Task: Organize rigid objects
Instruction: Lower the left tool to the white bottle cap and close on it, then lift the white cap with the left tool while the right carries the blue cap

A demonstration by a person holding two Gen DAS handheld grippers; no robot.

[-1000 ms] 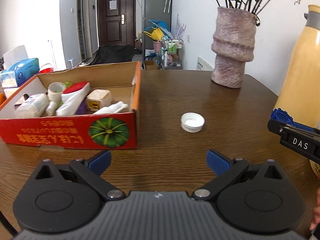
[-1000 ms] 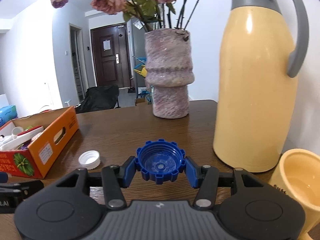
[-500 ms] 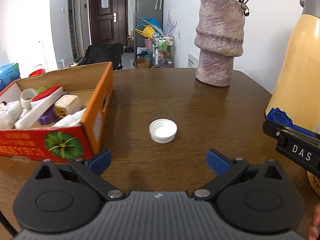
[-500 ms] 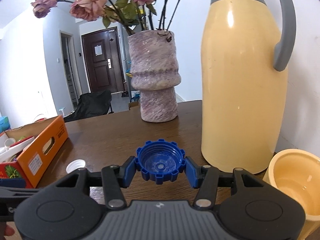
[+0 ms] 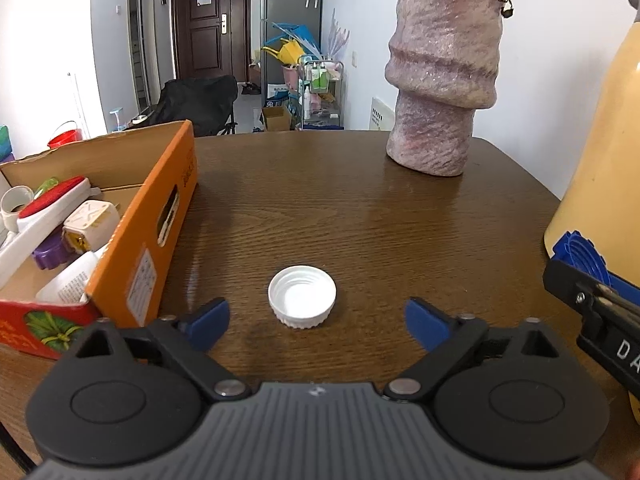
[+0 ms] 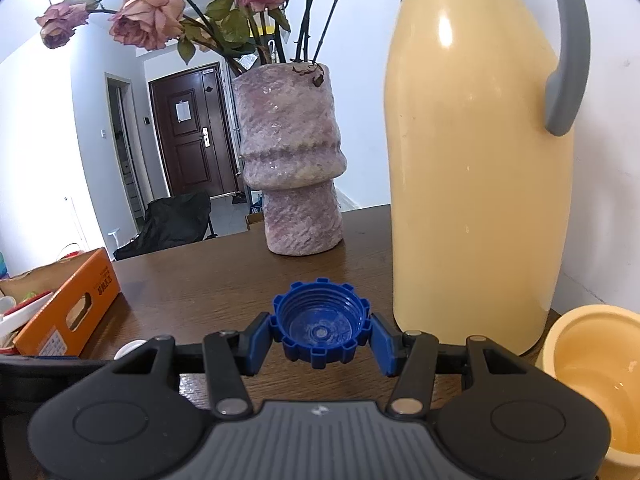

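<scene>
Only the left wrist view shows the white cap [image 5: 302, 301] whole, hollow upward on the table [image 5: 360, 216], between the left gripper's [image 5: 317, 322] closing, untouching jaws; the right gripper [image 6: 320, 338] clamps a blue cap [image 6: 320, 325] (hollow toward the camera).

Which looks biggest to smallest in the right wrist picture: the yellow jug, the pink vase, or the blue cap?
1. Yellow jug
2. Pink vase, though it stands farther back
3. Blue cap, smallest even though nearest the camera
</scene>
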